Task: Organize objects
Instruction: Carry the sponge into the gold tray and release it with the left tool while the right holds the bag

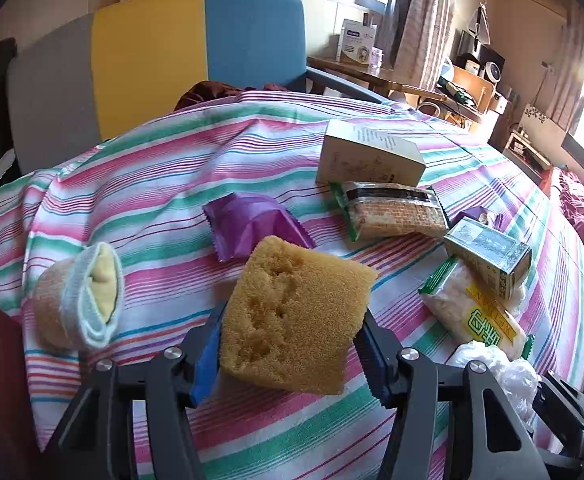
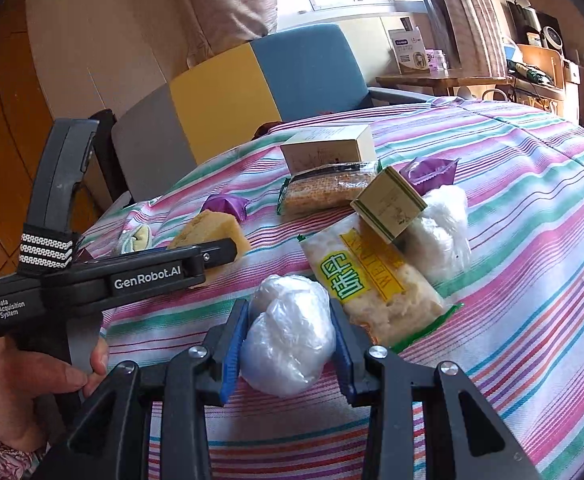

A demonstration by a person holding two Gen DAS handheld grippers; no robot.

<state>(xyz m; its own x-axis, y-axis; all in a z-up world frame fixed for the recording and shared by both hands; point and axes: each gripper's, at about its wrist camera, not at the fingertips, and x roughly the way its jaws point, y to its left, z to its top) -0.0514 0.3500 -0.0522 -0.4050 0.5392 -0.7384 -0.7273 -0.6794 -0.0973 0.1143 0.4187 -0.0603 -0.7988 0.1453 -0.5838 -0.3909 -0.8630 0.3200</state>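
Observation:
My left gripper (image 1: 292,344) is shut on a yellow-brown sponge (image 1: 296,320) and holds it just above the striped cloth; it also shows in the right wrist view (image 2: 212,236). My right gripper (image 2: 290,344) is shut on a crumpled clear plastic bag (image 2: 288,336), which also shows in the left wrist view (image 1: 500,368). A rolled sock (image 1: 80,300) lies left of the sponge. A purple wrapper (image 1: 252,224) lies behind it.
A cream box (image 1: 368,152), a cracker pack (image 1: 396,212), a small green-edged box (image 1: 488,252) and a snack bag with green characters (image 2: 372,280) lie on the striped cloth (image 1: 172,184). Another plastic bag (image 2: 440,228) and a purple wrapper (image 2: 432,172) lie behind. A colour-block chair (image 1: 152,56) stands beyond.

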